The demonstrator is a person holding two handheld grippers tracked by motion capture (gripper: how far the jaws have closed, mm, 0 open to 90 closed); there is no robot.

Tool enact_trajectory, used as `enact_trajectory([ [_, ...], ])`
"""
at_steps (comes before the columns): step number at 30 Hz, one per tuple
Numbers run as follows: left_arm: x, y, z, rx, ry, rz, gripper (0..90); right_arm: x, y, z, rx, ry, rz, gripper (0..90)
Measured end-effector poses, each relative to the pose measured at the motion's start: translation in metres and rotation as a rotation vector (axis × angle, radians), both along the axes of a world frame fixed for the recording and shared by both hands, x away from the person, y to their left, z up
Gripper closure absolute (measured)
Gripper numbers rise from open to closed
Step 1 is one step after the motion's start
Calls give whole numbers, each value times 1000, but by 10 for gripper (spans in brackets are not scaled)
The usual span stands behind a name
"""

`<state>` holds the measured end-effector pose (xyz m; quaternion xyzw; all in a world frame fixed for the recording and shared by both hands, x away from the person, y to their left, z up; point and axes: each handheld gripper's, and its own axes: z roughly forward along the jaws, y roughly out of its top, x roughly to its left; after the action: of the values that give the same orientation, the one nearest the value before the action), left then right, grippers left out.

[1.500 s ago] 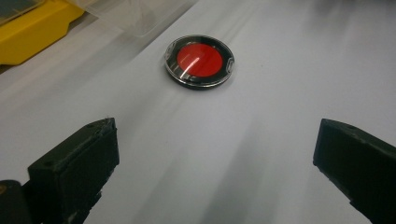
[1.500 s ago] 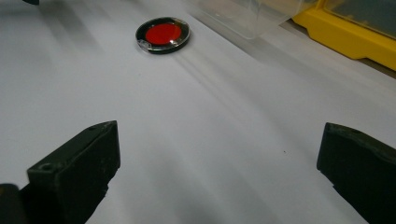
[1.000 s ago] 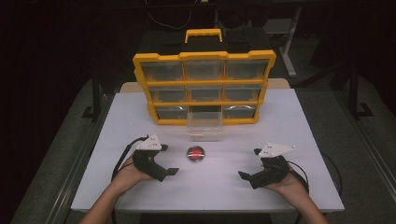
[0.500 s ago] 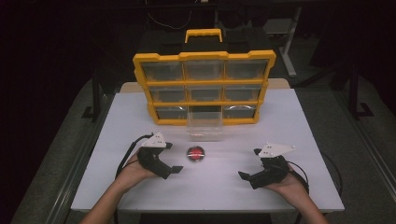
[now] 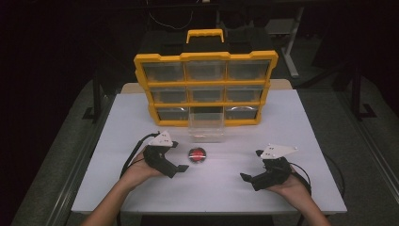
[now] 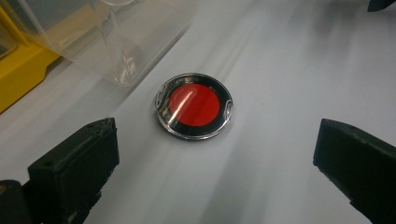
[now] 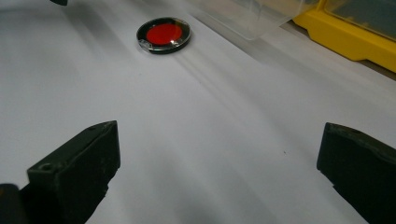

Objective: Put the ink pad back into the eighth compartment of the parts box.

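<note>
From the high view, the left gripper (image 5: 181, 162) sits just left of the red disc (image 5: 197, 154), which lies flat on the white table (image 5: 310, 136) near the clear drawer (image 5: 205, 127) pulled out of the yellow organizer (image 5: 205, 89), probably its destination; against the earlier frames this gripper has edged right toward the disc, while the right gripper (image 5: 248, 177) rests in place, well apart. In the left gripper view its jaws stand spread, the red disc (image 6: 194, 106) centred beyond them, lined up for a pinch. In the right gripper view the jaws gape too, the red disc (image 7: 164, 35) far off to the left.
</note>
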<state>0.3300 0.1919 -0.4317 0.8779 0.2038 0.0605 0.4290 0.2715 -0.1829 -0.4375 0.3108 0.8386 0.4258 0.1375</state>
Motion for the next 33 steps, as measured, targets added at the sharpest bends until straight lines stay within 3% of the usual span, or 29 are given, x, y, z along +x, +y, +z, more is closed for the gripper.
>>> enact_trajectory([
  [27, 12, -20, -1, 10, -8, -14, 0, 0, 0, 0, 4, -3, 0, 0],
  [33, 15, -22, -2, 11, -28, -2, 69, 0, -1, 1, 5, -3, 2, 0],
])
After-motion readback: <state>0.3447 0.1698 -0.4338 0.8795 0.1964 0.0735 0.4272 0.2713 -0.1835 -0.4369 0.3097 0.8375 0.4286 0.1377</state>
